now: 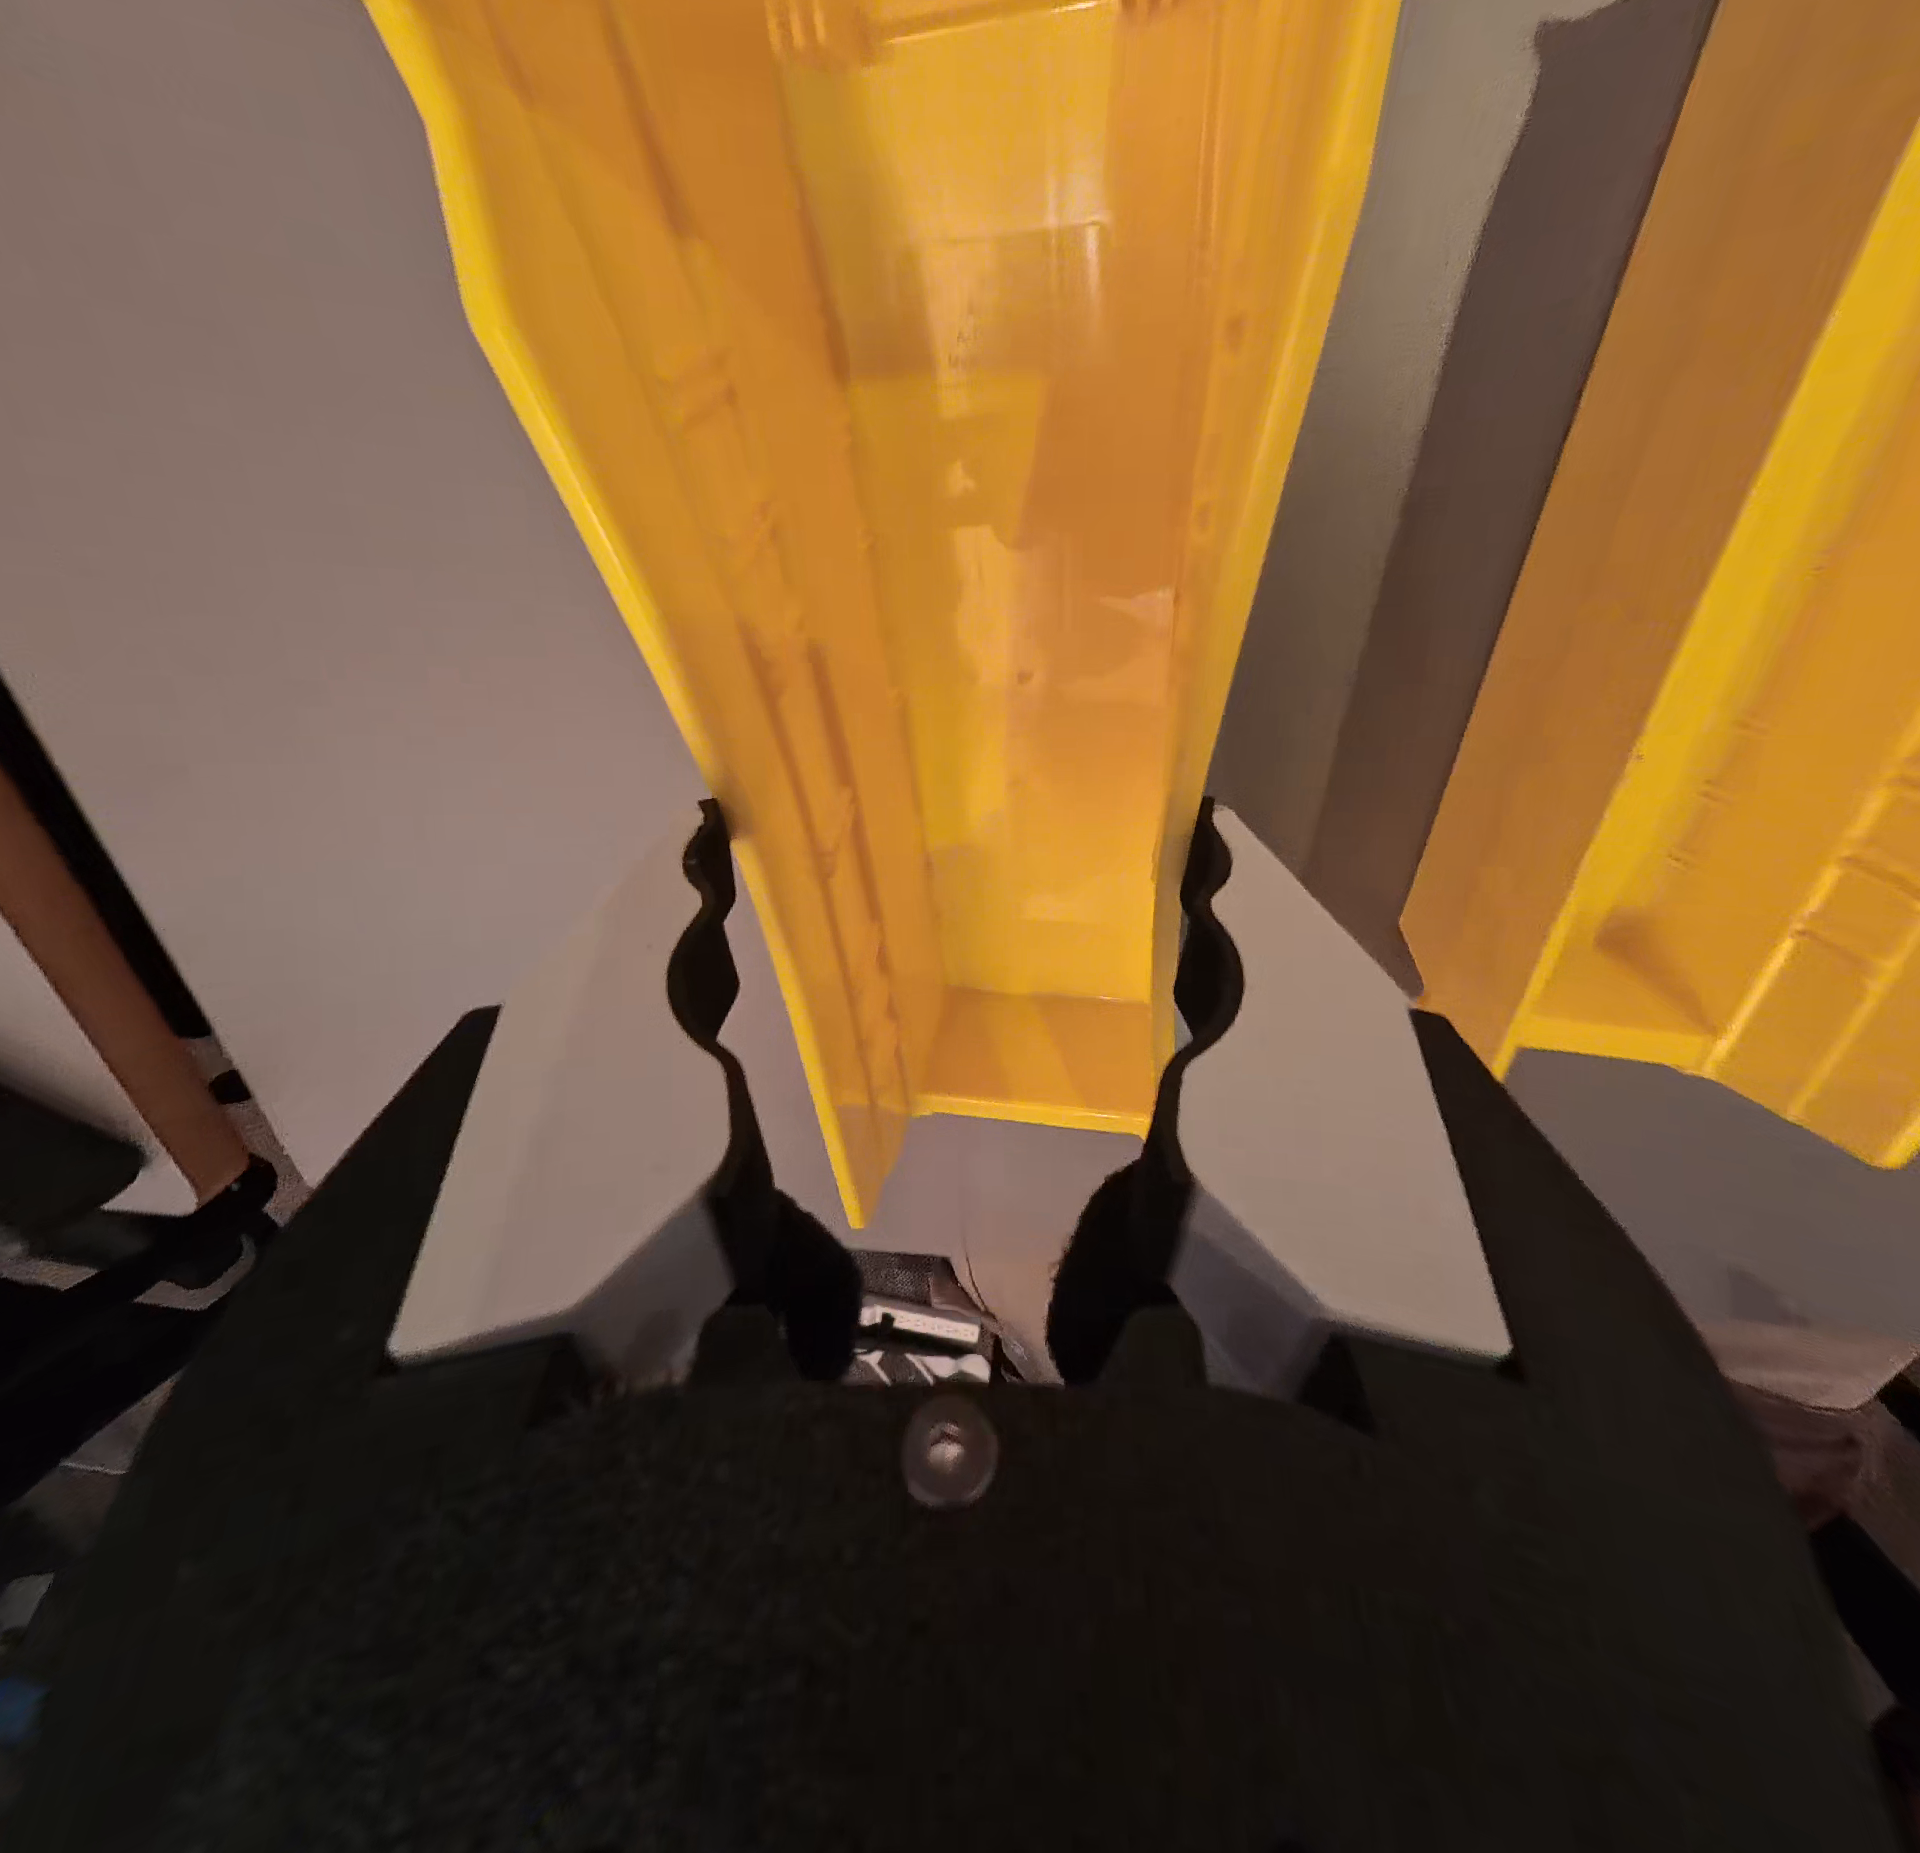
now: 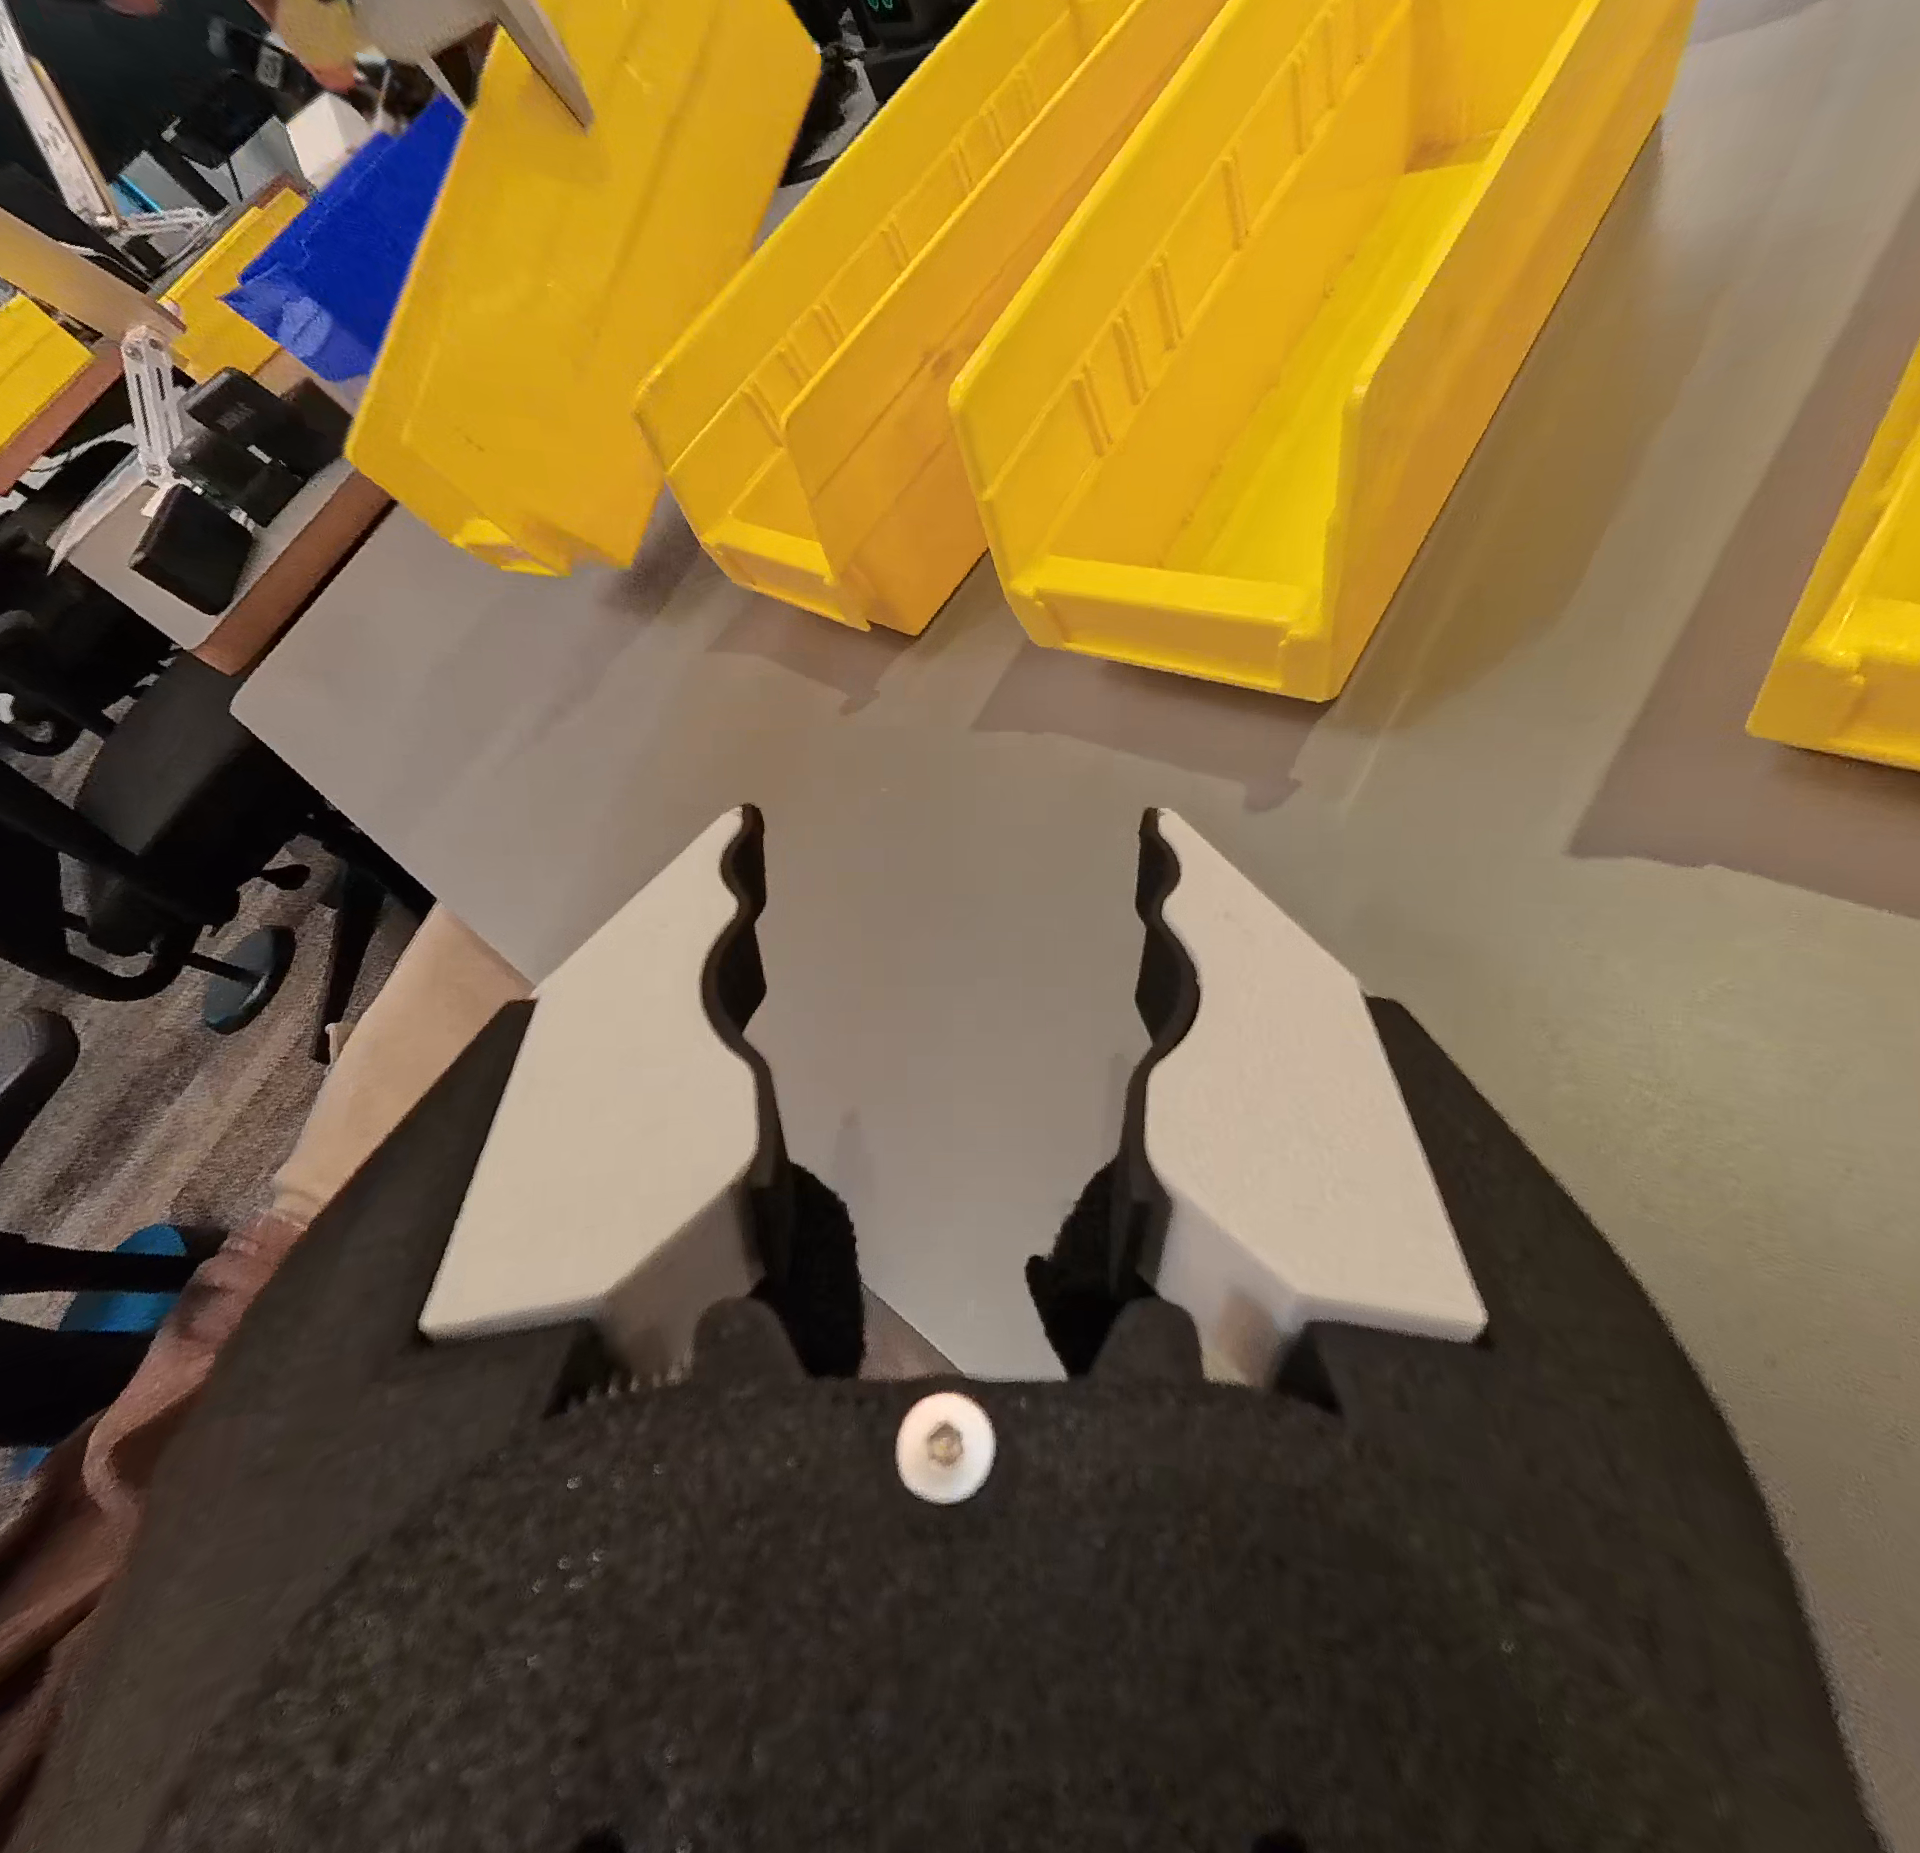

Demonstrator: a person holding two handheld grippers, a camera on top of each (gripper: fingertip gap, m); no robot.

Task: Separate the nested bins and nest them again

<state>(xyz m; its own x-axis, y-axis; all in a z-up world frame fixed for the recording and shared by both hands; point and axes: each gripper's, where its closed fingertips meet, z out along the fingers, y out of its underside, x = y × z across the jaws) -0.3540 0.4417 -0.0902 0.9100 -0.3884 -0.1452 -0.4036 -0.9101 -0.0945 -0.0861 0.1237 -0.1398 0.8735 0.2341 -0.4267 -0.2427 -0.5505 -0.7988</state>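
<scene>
My left gripper [image 1: 956,816] is shut on a long yellow bin [image 1: 935,401], one fingertip against each side wall near its low front end. In the right wrist view this bin [image 2: 582,276] hangs tilted above the grey table [image 2: 935,723] at the left end of the row, with a grey finger [image 2: 530,47] of the left gripper at its top. Beside it a yellow bin [image 2: 883,349] rests on the table with what looks like a second one nested inside. A single yellow bin [image 2: 1299,401] lies to its right. My right gripper [image 2: 951,816] is open and empty above the table in front of them.
Another yellow bin [image 2: 1849,640] sits at the right edge; one also shows right of the held bin in the left wrist view [image 1: 1714,660]. Blue bins [image 2: 332,255] and black devices [image 2: 229,453] lie on a wooden desk to the left. An office chair [image 2: 135,816] stands past the table's left edge.
</scene>
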